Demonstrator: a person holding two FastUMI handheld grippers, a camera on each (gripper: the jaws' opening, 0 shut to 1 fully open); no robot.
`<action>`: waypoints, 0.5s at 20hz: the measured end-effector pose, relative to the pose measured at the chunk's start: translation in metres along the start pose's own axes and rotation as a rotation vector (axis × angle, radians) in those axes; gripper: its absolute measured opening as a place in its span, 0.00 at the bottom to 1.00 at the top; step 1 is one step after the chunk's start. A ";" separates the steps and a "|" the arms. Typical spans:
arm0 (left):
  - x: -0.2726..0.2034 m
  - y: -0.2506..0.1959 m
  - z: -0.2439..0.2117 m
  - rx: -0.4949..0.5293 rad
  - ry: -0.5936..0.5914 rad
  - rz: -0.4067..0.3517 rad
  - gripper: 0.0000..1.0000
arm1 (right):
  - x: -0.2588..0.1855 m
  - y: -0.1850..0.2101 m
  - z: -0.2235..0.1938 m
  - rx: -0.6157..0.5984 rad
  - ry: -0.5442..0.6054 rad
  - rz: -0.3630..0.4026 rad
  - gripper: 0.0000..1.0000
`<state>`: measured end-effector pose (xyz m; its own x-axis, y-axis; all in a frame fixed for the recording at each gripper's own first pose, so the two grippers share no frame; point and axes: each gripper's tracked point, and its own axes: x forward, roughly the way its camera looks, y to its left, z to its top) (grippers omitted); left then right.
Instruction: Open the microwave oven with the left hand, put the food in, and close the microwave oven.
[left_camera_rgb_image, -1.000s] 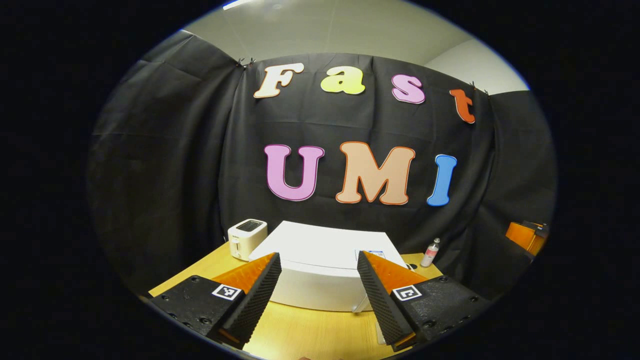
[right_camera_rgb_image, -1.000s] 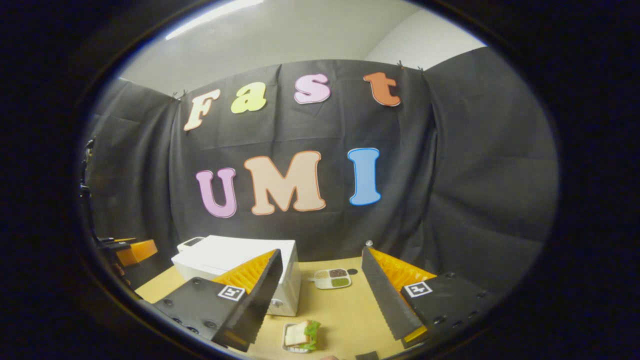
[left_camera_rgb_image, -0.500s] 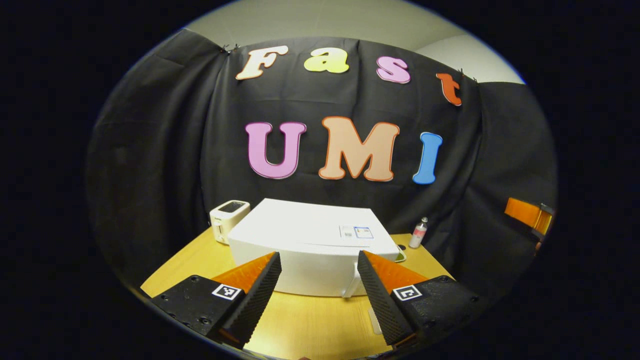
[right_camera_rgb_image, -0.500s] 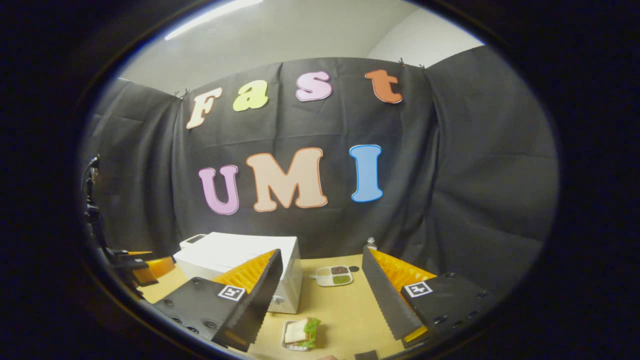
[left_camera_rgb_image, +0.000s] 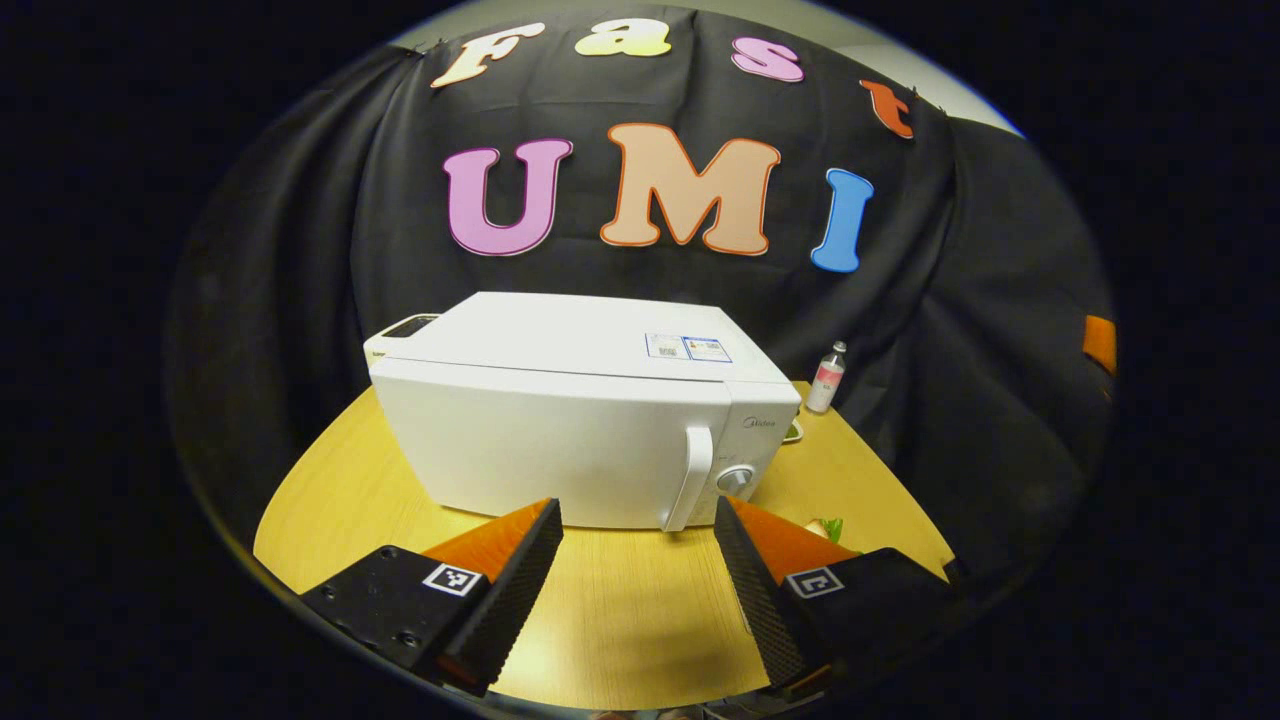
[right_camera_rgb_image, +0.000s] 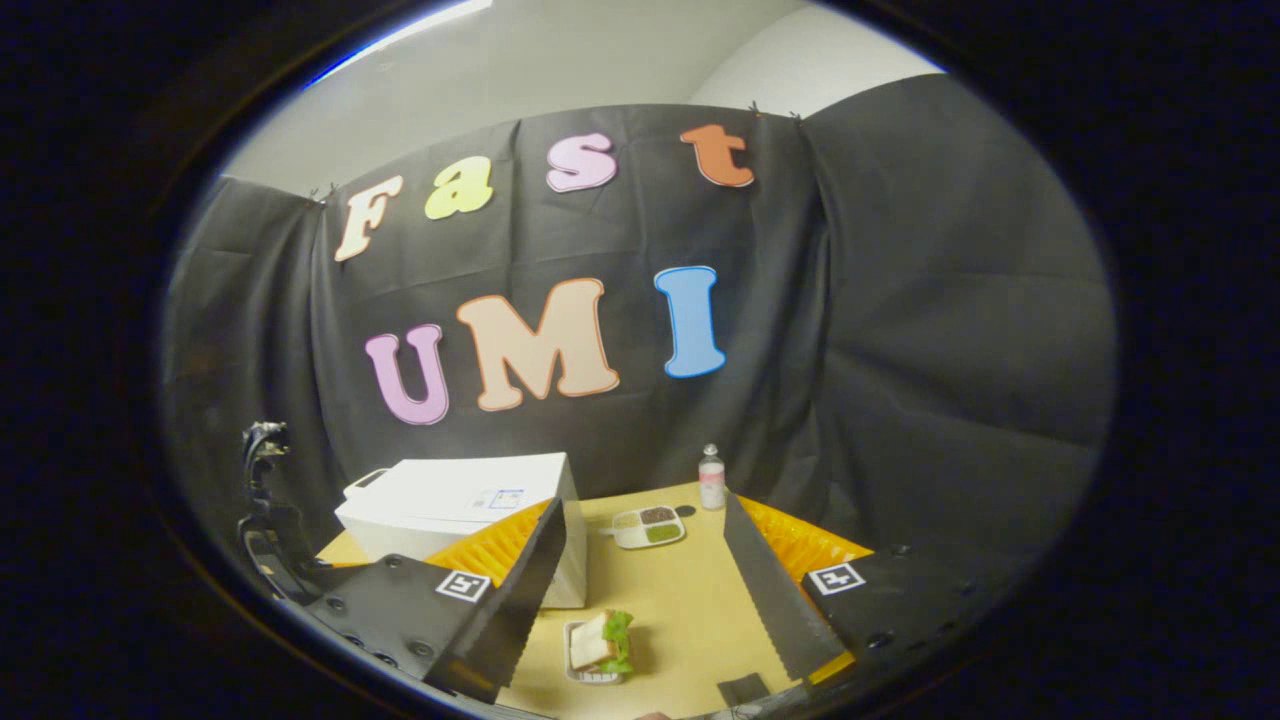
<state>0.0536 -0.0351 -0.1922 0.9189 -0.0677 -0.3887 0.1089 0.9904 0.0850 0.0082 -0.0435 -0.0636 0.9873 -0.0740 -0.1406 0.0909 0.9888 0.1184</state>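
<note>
Wood-grain table (left_camera_rgb_image: 330, 500) carries everything. Left gripper (left_camera_rgb_image: 638, 590), left gripper view: fingers spread wide, nothing between them, touching nothing; it hovers above bare tabletop just short of the microwave oven's front.

Left to right in that view: toaster (left_camera_rgb_image: 405, 328) partly hidden behind the oven's far left corner; microwave oven (left_camera_rgb_image: 560, 440), white, door shut, upright handle (left_camera_rgb_image: 692, 478) at the door's right edge with a round knob (left_camera_rgb_image: 735, 479) just beside it; two stickers (left_camera_rgb_image: 687, 347) on the oven top; a small bottle (left_camera_rgb_image: 825, 377) near the booth wall, well apart from the oven's right side; a scrap of green from the food (left_camera_rgb_image: 828, 527) peeks above the right finger.

Right gripper (right_camera_rgb_image: 645, 605), right gripper view: fingers likewise wide apart, holding nothing, clear of the table. Left to right: left-hand gripper's dark body at the far left edge, detail not readable; microwave oven (right_camera_rgb_image: 450, 505) partly covered by the near finger; sandwich (right_camera_rgb_image: 600, 645) with lettuce sitting in a small shallow tray, on the table just in front of the oven's right corner, seen between the fingers; a divided dish (right_camera_rgb_image: 648, 527) with three fillings farther back; bottle (right_camera_rgb_image: 711, 480) just beyond it by the wall; a small dark flat piece (right_camera_rgb_image: 742, 688) at the table's near edge, kind not clear
</note>
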 end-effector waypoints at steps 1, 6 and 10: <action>0.009 -0.005 -0.004 0.008 0.015 -0.010 0.94 | -0.003 0.001 -0.007 0.010 0.015 -0.001 0.92; 0.045 -0.016 -0.016 0.047 0.075 -0.049 0.95 | -0.005 -0.011 -0.017 0.023 0.039 -0.042 0.92; 0.075 -0.028 -0.033 0.041 0.135 -0.077 0.94 | -0.007 -0.024 -0.013 0.030 0.031 -0.090 0.92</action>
<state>0.1072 -0.0641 -0.2546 0.8482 -0.1234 -0.5151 0.1946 0.9771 0.0864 -0.0030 -0.0648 -0.0785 0.9704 -0.1581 -0.1823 0.1838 0.9739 0.1333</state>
